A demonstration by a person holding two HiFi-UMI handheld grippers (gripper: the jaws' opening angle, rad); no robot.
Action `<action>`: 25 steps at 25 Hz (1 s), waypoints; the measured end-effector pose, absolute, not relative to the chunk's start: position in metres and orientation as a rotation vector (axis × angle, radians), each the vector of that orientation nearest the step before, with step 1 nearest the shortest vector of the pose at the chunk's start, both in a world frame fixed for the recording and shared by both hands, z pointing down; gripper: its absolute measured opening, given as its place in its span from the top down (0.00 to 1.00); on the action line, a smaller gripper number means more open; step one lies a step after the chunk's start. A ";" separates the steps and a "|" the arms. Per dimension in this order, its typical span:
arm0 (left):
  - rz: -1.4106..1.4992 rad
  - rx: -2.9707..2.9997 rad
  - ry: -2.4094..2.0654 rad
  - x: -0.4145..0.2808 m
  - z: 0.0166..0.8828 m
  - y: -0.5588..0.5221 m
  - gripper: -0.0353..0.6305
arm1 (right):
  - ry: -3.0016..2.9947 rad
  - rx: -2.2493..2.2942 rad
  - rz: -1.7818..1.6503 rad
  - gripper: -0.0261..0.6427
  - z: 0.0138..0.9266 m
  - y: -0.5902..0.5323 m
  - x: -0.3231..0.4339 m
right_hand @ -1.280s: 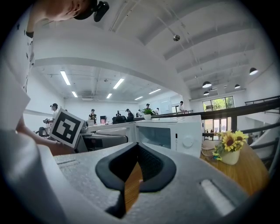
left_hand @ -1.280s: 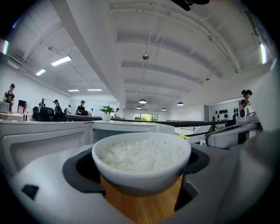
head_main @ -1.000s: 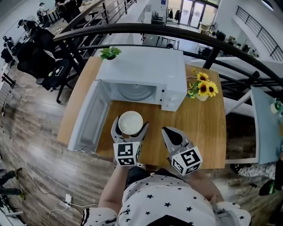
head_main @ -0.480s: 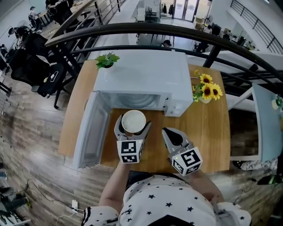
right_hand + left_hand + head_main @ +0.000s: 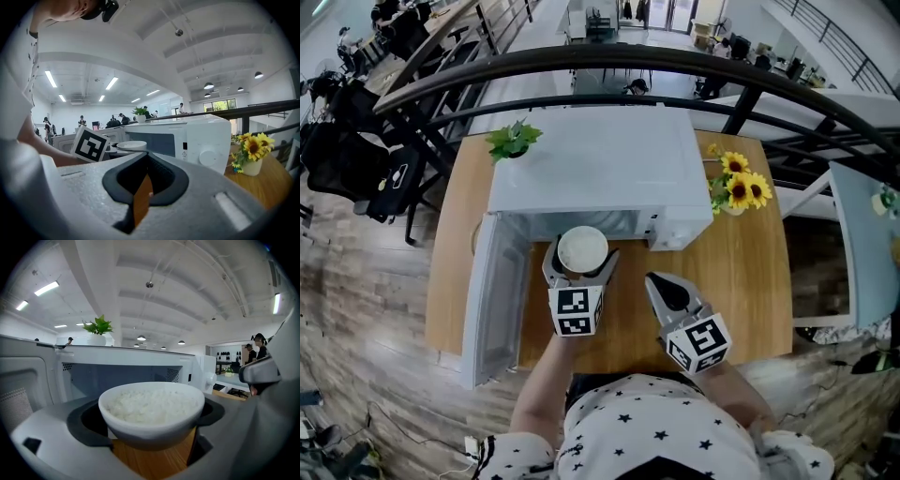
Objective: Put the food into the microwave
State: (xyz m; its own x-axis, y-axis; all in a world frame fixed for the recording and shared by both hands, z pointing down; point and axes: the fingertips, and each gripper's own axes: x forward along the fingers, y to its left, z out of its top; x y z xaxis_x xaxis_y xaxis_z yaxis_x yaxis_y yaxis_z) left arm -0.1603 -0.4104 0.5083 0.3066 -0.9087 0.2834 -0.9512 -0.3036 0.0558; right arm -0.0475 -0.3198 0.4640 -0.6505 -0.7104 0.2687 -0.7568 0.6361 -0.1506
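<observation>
A white bowl of rice (image 5: 582, 247) hangs just in front of the open cavity of the white microwave (image 5: 600, 164), and my left gripper (image 5: 581, 257) is shut on it from both sides. In the left gripper view the bowl (image 5: 152, 404) fills the middle, with the dark cavity (image 5: 122, 378) right behind it. The microwave door (image 5: 495, 300) is swung open to the left. My right gripper (image 5: 656, 281) hovers over the wooden table (image 5: 741, 281) to the right of the bowl, shut with nothing in it. From the right gripper view (image 5: 145, 180) the bowl (image 5: 131, 146) shows at the left.
A vase of sunflowers (image 5: 736, 187) stands on the table right of the microwave, also in the right gripper view as sunflowers (image 5: 251, 150). A small green plant (image 5: 512, 141) sits at the back left. A dark railing (image 5: 609, 58) arcs behind the table.
My left gripper has carried the bowl forward, from over the table up to the mouth of the microwave. The right gripper has stayed about where it was.
</observation>
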 end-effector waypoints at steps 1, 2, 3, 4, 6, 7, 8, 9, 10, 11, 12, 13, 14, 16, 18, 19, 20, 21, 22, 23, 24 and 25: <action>0.298 2.357 -1.702 -0.161 0.512 -0.414 0.15 | -2.666 1.216 0.376 0.95 0.465 -0.321 -0.048; 0.303 2.354 -1.694 -0.162 0.515 -0.418 0.15 | -2.661 1.221 0.380 0.95 0.467 -0.323 -0.049; 0.307 2.352 -1.686 -0.163 0.518 -0.422 0.15 | -2.657 1.226 0.382 0.95 0.468 -0.324 -0.050; 0.308 2.351 -1.678 -0.164 0.521 -0.426 0.15 | -2.654 1.229 0.383 0.95 0.469 -0.326 -0.051; 0.310 2.348 -1.661 -0.165 0.527 -0.435 0.15 | -2.648 1.235 0.382 0.95 0.470 -0.329 -0.053; 0.313 2.345 -1.655 -0.166 0.530 -0.439 0.15 | -2.642 1.242 0.387 0.95 0.472 -0.331 -0.053; 0.317 2.342 -1.650 -0.167 0.534 -0.442 0.15 | -2.633 1.251 0.395 0.95 0.473 -0.331 -0.053; 0.322 2.340 -1.646 -0.167 0.537 -0.446 0.15 | -2.626 1.258 0.402 0.95 0.475 -0.332 -0.053; 0.329 2.340 -1.642 -0.168 0.540 -0.449 0.15 | -2.620 1.263 0.408 0.95 0.477 -0.333 -0.053; 0.336 2.340 -1.638 -0.169 0.543 -0.452 0.15 | -2.614 1.267 0.413 0.95 0.479 -0.334 -0.053; 0.342 2.341 -1.633 -0.170 0.545 -0.455 0.15 | -2.609 1.271 0.417 0.95 0.480 -0.335 -0.054; 0.345 2.342 -1.629 -0.171 0.548 -0.458 0.15 | -2.604 1.276 0.420 0.95 0.482 -0.337 -0.054; 0.348 2.341 -1.626 -0.172 0.550 -0.461 0.15 | -2.600 1.281 0.423 0.95 0.482 -0.338 -0.055; 0.354 2.335 -1.619 -0.173 0.555 -0.465 0.15 | -2.594 1.289 0.428 0.95 0.483 -0.340 -0.056; 0.365 2.332 -1.613 -0.174 0.560 -0.469 0.15 | -2.590 1.295 0.434 0.95 0.485 -0.342 -0.058; 0.370 2.334 -1.610 -0.174 0.562 -0.471 0.15 | -2.588 1.298 0.437 0.95 0.486 -0.342 -0.058; 0.374 2.337 -1.605 -0.174 0.565 -0.473 0.15 | -2.585 1.300 0.441 0.95 0.487 -0.343 -0.059; 0.377 2.339 -1.601 -0.174 0.567 -0.476 0.15 | -2.581 1.302 0.446 0.95 0.488 -0.344 -0.060; 0.380 2.342 -1.597 -0.173 0.570 -0.478 0.15 | -2.577 1.304 0.450 0.95 0.490 -0.344 -0.061; 0.383 2.344 -1.595 -0.173 0.572 -0.481 0.15 | -2.573 1.304 0.455 0.95 0.492 -0.345 -0.062; 0.388 2.345 -1.593 -0.173 0.575 -0.484 0.15 | -2.570 1.305 0.460 0.95 0.493 -0.346 -0.063; 0.397 2.346 -1.592 -0.173 0.577 -0.487 0.15 | -2.568 1.304 0.462 0.95 0.495 -0.347 -0.064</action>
